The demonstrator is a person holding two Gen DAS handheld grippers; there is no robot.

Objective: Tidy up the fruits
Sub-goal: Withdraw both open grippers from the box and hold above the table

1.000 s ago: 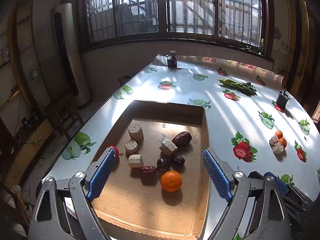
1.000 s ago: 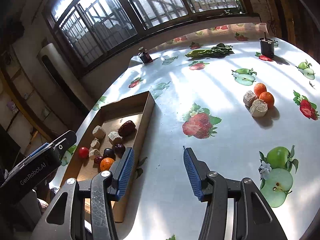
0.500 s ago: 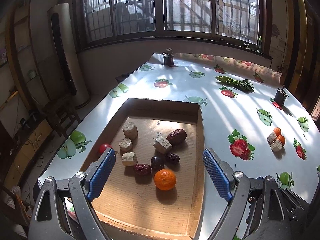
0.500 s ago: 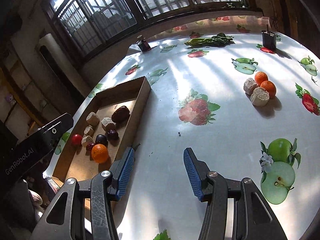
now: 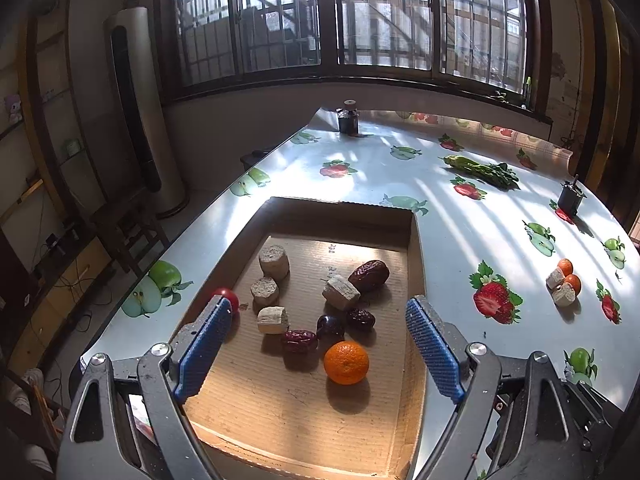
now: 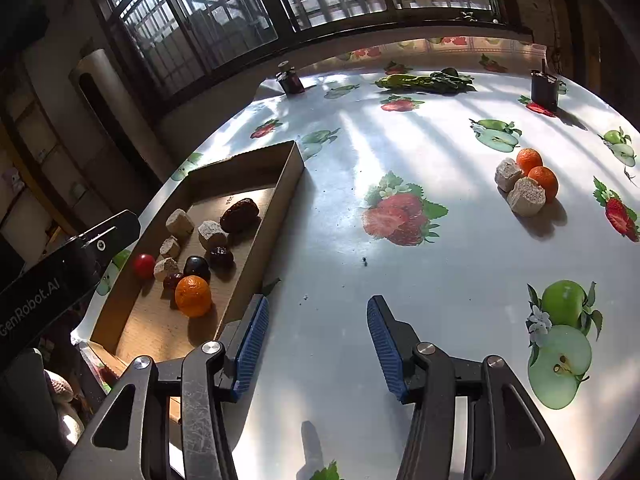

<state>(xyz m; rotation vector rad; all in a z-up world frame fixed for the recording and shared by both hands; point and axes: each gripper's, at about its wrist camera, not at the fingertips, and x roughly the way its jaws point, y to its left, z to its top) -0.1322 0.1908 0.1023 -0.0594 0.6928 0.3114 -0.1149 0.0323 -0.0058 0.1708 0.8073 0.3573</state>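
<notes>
In the left wrist view, the left hand-held gripper is seen held above the near end of a shallow cardboard tray, its blue-padded jaws spread wide with nothing between them. Just behind the left pad, at the tray's left wall, a small red fruit is partly hidden. Further right, inside the tray, three pale cork-like cylinders are lined up from far to near, and a fourth lies tilted against a large brown date. Nearer the lower part of the frame, a red date, a dark plum-like fruit and a smaller dark date are clustered together – with an orange set just in front of them. At the right edge of this view, well apart from the tray, two small oranges and two pale cylinders are grouped on the fruit-printed bench. In the right wrist view, the tray is found at the left of the frame, and the right hand-held gripper is held over bare bench at lower centre – its jaws likewise parted and gripping nothing. The two oranges are seen touching the pale cylinders in the upper right, a green vegetable bundle lying beyond them.
</notes>
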